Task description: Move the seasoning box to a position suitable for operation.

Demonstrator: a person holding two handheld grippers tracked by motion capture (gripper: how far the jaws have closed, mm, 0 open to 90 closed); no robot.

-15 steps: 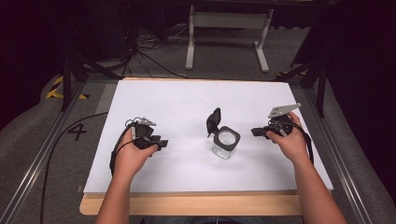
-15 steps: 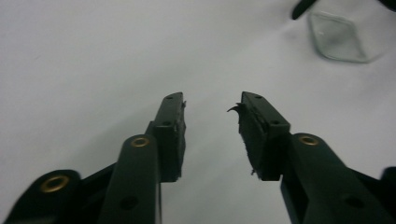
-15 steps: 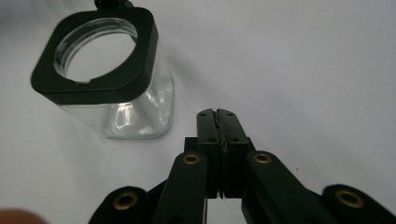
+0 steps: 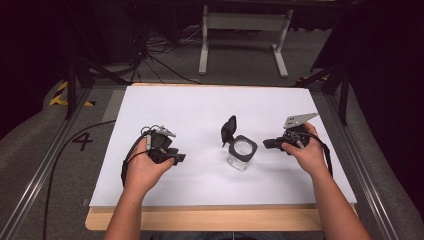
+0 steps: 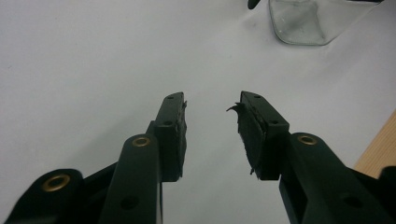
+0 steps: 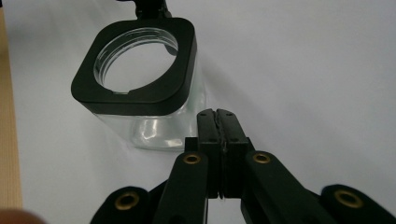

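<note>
Worktop [image 4: 200,110] covered in white sheet carries one thing near its middle: a clear square jar [image 4: 241,152] with a black collar, standing upright and open, its hinged black lid [image 4: 229,129] flipped up behind the mouth. In the right gripper view the jar [image 6: 140,88] looks empty, with the white sheet visible straight through its round opening. So the lid is already up and the jar uncovered; nothing has been put in, and nothing else lies on the sheet to put in, so what is left is probably closing the lid or moving the jar.

The left gripper [image 4: 176,157] rests on the sheet well apart from the jar, pointed towards it, jaws apart and empty. The right gripper [image 4: 268,144] sits just beside the jar on its other side, not touching it, jaws pressed together on nothing. Neither holds the jar, so the next grasp has not yet begun.
</note>
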